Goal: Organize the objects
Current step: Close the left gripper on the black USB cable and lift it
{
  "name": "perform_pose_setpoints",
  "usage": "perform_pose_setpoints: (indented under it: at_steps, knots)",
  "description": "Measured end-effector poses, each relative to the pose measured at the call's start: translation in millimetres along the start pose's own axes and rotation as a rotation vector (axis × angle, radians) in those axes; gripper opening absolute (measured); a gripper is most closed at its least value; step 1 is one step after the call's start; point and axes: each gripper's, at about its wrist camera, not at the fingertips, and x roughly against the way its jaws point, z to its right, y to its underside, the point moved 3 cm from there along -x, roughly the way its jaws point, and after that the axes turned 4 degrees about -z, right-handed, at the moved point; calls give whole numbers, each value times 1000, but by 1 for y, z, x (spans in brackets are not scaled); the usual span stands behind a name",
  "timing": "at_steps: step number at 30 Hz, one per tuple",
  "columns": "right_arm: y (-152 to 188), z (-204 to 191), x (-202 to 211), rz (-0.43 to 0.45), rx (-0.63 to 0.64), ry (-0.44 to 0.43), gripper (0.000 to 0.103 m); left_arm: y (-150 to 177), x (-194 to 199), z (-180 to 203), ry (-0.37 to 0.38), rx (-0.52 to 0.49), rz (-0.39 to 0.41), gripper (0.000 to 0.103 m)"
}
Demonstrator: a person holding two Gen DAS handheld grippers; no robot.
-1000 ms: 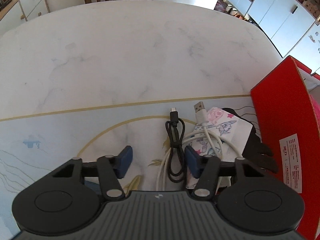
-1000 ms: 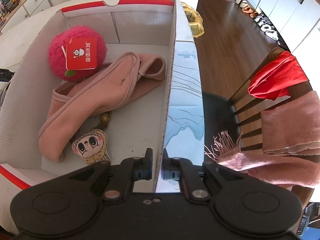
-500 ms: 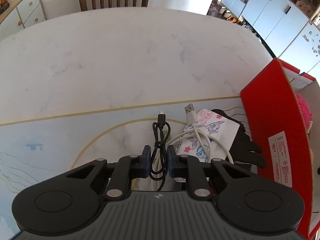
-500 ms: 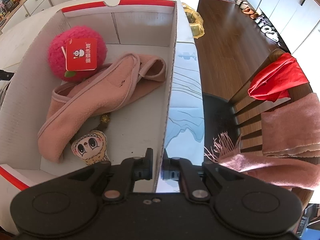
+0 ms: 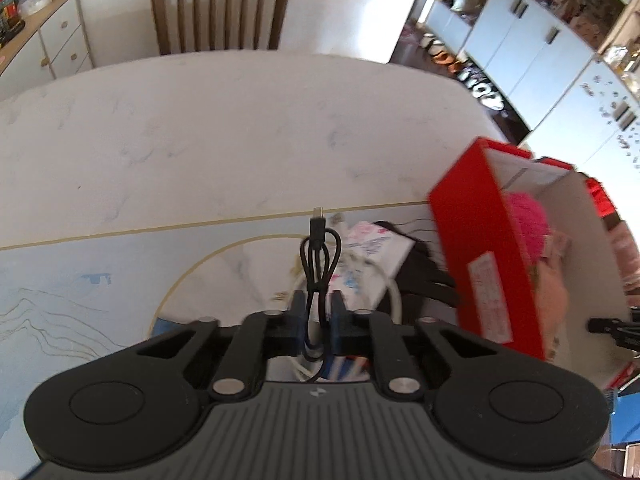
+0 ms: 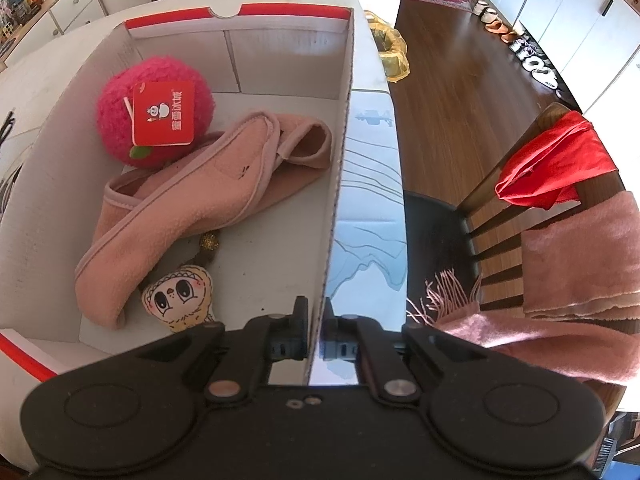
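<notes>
My left gripper [image 5: 316, 322] is shut on a coiled black cable [image 5: 318, 256] and holds it lifted above the table. Below it lie a white cable [image 5: 390, 292], a cartoon-printed pouch [image 5: 372, 256] and a black glove [image 5: 428, 280]. The red box [image 5: 484, 264] stands to the right. My right gripper [image 6: 315, 334] is shut on the box's right wall [image 6: 338, 184]. Inside the box are a pink plush apple [image 6: 154, 120], a pink fleece cloth [image 6: 192, 208] and a small doll charm [image 6: 180, 296].
The marble table [image 5: 200, 128] stretches ahead, with a wooden chair [image 5: 220, 12] at its far side. Another chair [image 6: 540, 208] draped with red and pink cloths stands right of the box. Cabinets line the right wall.
My left gripper closed on the black cable, then lifted it and swung toward the red box. My right gripper kept its hold on the box wall.
</notes>
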Motion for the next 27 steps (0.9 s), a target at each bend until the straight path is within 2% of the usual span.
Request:
perform_pose_setpoints:
  at_steps: [6, 10, 13, 16, 18, 20, 21, 27]
  knots:
    - [1, -1, 1, 7, 7, 0, 4, 5, 26, 17, 21, -44, 29, 9]
    - [1, -1, 2, 10, 8, -5, 5, 8, 22, 18, 1, -49, 26, 9]
    - [1, -1, 2, 11, 10, -5, 5, 5, 13, 9, 3, -13, 14, 10]
    - [1, 0, 2, 11, 10, -4, 5, 3, -3, 2, 14, 21, -13, 17]
    - [2, -1, 2, 10, 9, -4, 5, 1, -13, -3, 13, 46, -25, 28]
    - [2, -1, 2, 10, 8, -4, 5, 0, -21, -7, 0, 65, -30, 45]
    - [2, -1, 2, 9, 6, -5, 5, -1, -25, -9, -3, 70, -31, 48]
    - [1, -1, 2, 5, 2, -3, 5, -3, -44, -17, -25, 85, -59, 50]
